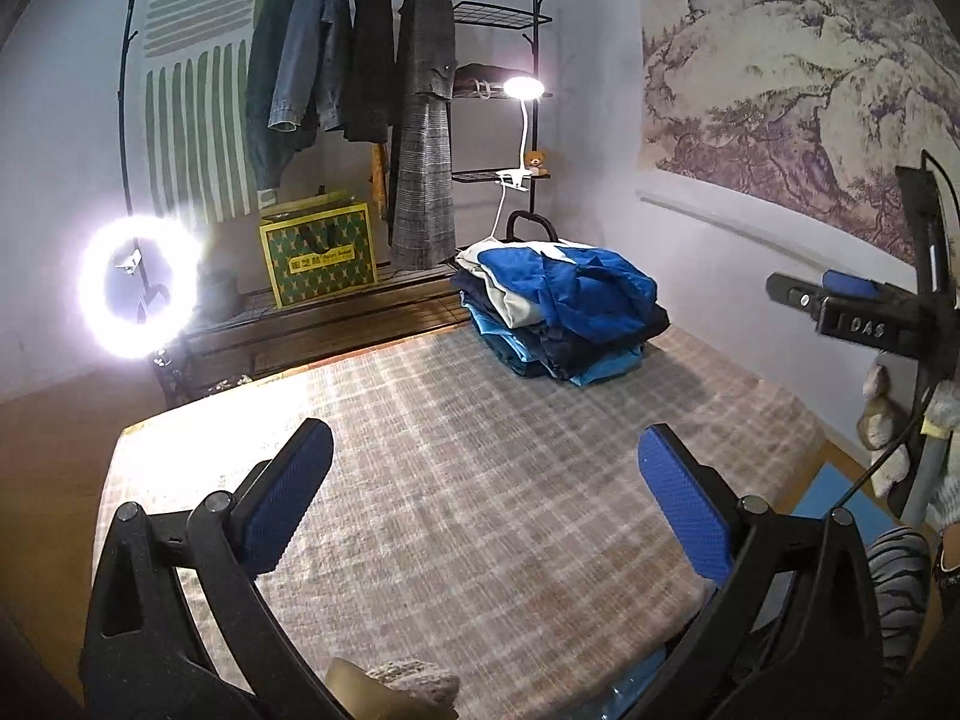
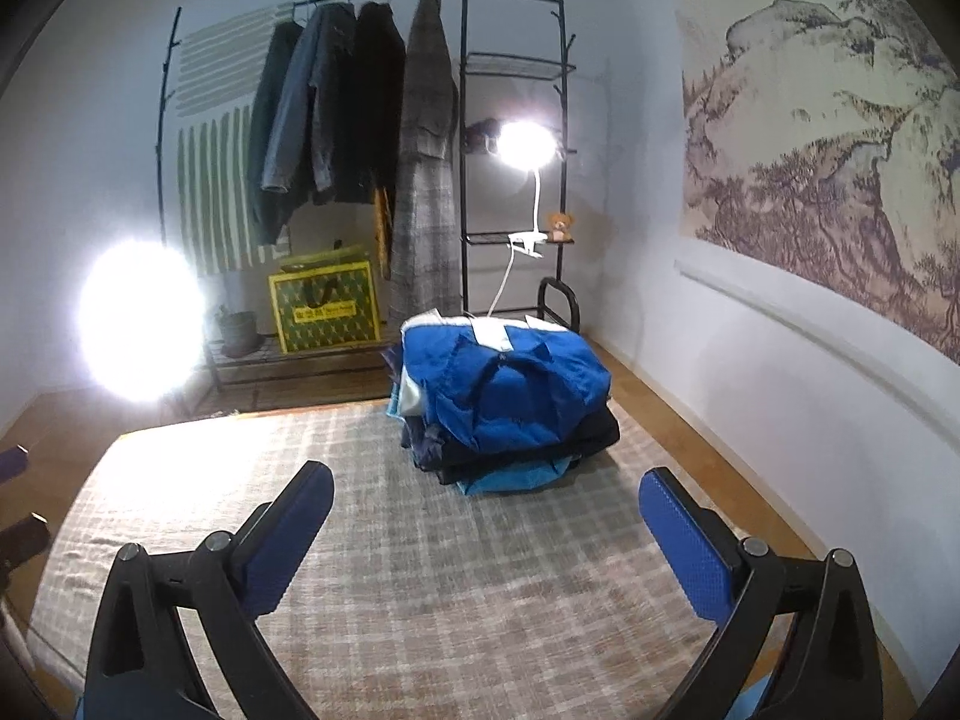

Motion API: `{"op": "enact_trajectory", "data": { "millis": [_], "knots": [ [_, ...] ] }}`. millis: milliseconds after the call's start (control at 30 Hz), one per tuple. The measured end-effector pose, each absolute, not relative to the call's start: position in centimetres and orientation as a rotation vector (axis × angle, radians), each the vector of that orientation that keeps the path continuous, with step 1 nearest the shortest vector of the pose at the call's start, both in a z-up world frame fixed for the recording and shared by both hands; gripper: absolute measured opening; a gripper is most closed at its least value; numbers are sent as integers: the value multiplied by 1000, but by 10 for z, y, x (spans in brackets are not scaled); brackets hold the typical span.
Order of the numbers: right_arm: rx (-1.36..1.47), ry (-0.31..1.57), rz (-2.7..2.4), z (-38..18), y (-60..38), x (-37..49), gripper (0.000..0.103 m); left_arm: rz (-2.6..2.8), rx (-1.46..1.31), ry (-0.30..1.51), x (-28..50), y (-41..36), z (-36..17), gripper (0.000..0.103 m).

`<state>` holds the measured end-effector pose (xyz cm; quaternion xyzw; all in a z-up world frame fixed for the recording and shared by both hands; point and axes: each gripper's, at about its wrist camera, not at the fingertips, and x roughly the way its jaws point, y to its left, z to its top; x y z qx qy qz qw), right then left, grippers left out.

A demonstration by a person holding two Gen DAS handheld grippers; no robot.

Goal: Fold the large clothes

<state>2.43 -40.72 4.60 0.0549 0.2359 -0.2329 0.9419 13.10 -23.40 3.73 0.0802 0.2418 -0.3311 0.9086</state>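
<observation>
while jaws gape, folded pile sits beyond.

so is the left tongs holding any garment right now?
No. The left tongs stand wide open over the bare plaid bed cover, with the clothes pile well beyond them.

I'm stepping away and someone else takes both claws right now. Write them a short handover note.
Left claw: open, empty, over the checked bed cover.
Right claw: open, empty, over the same cover.
Clothes: a folded stack sits at the far end of the bed, blue jacket on top.
Done: that stack looks folded.
Left: no unfolded garment lies on the cover in view; coats hang on the rack behind.
</observation>
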Motion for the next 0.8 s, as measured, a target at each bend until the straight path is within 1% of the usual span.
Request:
{"op": "enact_trajectory", "data": {
  "millis": [400, 567, 800],
  "knots": [
    [117, 491, -508, 2, -411, 62, 103, -620, 150, 574, 171, -237, 3, 103],
    [132, 506, -496, -7, -415, 73, 103, -606, 139, 627, 184, -236, -10, 103],
    [132, 510, -480, -10, -413, 78, 103, -590, 130, 647, 191, -232, -16, 103]
  ]
}}
